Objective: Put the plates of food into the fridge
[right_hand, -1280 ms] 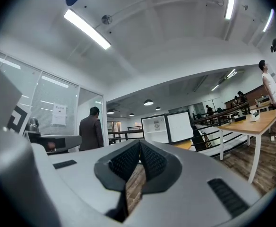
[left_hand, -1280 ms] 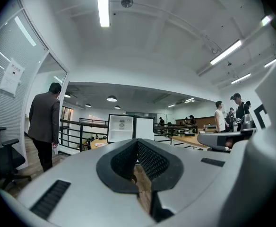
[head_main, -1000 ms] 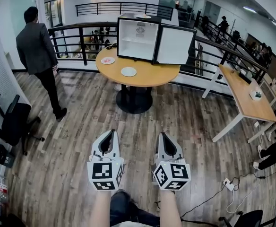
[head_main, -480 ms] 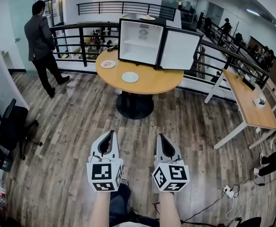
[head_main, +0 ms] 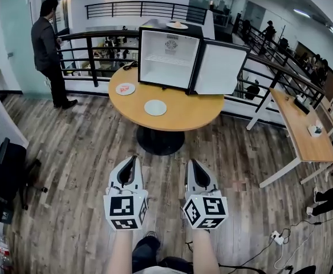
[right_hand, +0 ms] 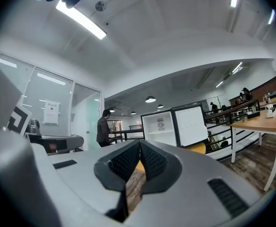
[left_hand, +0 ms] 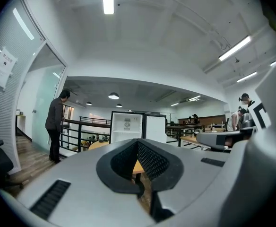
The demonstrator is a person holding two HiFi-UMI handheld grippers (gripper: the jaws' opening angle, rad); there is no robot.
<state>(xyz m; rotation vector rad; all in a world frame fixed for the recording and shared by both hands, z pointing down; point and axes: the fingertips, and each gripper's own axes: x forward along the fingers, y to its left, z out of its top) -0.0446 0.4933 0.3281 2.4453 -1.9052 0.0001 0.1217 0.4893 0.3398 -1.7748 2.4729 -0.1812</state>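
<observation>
Round table (head_main: 185, 111), open fridge (head_main: 165, 59) facing camera

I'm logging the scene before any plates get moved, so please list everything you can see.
round table: one, wooden top, black base, middle of the room
fridge: one, black shell, white inside, door open, on the table's far side
reddish plate: one, table's left
pale plate: one, table's near side
top plate: one, pale, on the fridge's roof
person: one, dark suit, at the railing, far left
desk: one, wooden top, white legs, right
office chair: one, black, left edge
left gripper: one, grey, shut, empty, over the floor
right gripper: one, grey, shut, empty, beside it
</observation>
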